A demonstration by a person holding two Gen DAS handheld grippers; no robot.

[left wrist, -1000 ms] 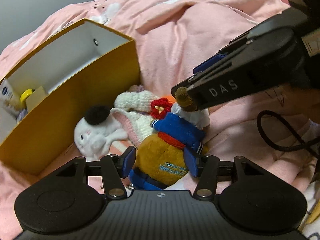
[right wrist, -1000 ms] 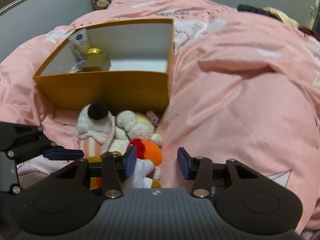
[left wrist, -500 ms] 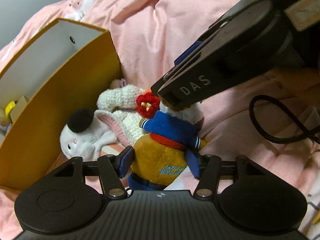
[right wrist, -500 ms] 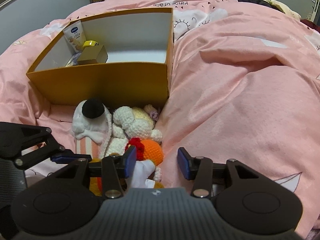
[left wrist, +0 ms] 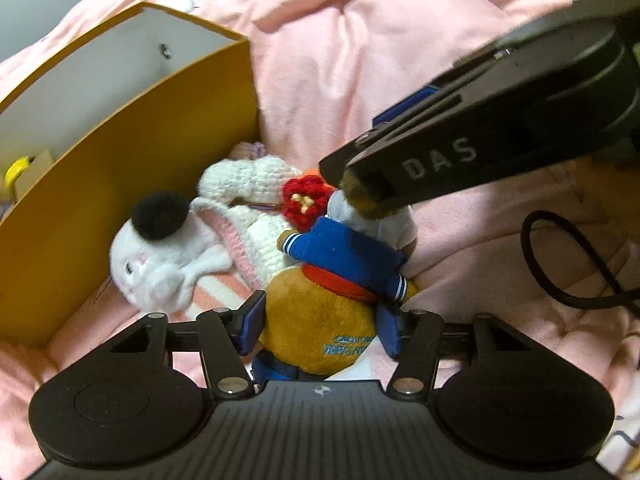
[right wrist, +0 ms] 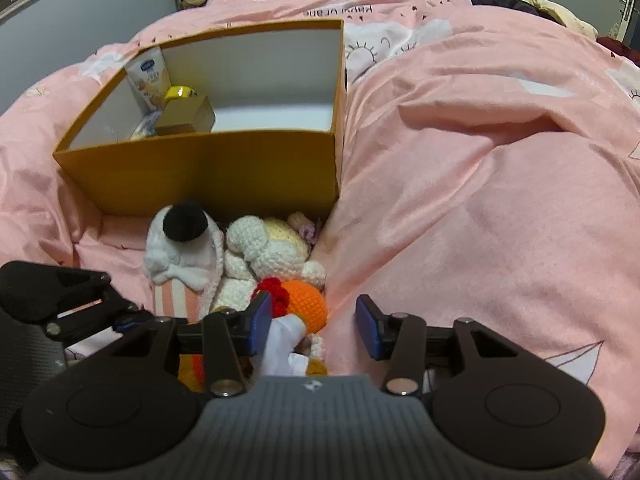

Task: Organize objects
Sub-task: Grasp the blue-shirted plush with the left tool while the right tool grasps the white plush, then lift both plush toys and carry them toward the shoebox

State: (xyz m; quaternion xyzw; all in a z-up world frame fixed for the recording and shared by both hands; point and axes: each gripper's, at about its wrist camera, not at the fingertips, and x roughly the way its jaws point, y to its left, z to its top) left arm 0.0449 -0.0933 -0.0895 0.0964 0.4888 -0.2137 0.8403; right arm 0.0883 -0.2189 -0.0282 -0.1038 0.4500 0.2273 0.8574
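Left tool (left wrist: 320, 330) straddles orange plush bear (left wrist: 320, 320) in blue jacket

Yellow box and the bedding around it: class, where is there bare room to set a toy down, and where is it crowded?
Free: the right part of the yellow box floor, and the pink duvet right of it. Crowded: the box's left corner, with a tube and small carton, and the dip before the box, full of plush toys.

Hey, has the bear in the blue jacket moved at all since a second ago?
No. The bear still lies with its head end beside the red crochet flower, just right of the white bunny.
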